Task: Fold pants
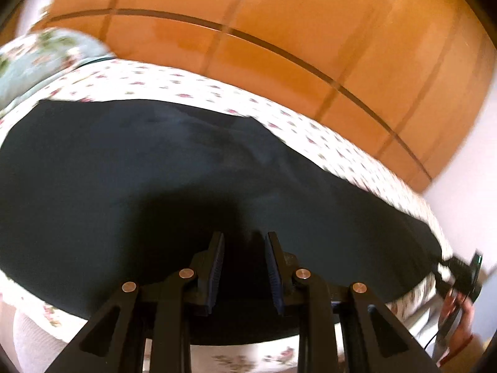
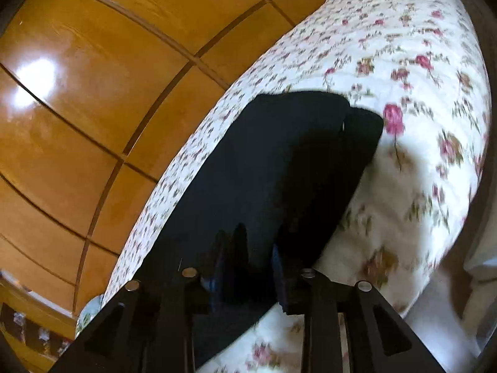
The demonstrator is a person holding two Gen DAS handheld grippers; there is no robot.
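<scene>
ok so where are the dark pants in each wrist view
Left wrist: the dark pants spread across the middle, ahead of the left gripper.
Right wrist: a diagonal band from bottom left to centre.
Shared landmark: the floral bedspread beneath them.

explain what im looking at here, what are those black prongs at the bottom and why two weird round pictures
Each picture comes from a fisheye camera mounted on a hand-held grasping tool, one per hand, looking forward along its two fingers; that bends everything round. The black prongs are those fingers. The left tool hovers over dark pants spread flat on a floral bedspread, its jaws apart with nothing pinched. The right tool sits at one end of the same pants, jaws also apart; the fabric there is too dark to show contact. Behind the bed stands a wooden wardrobe. At the left view's right edge, a hand holds the other tool.
</scene>
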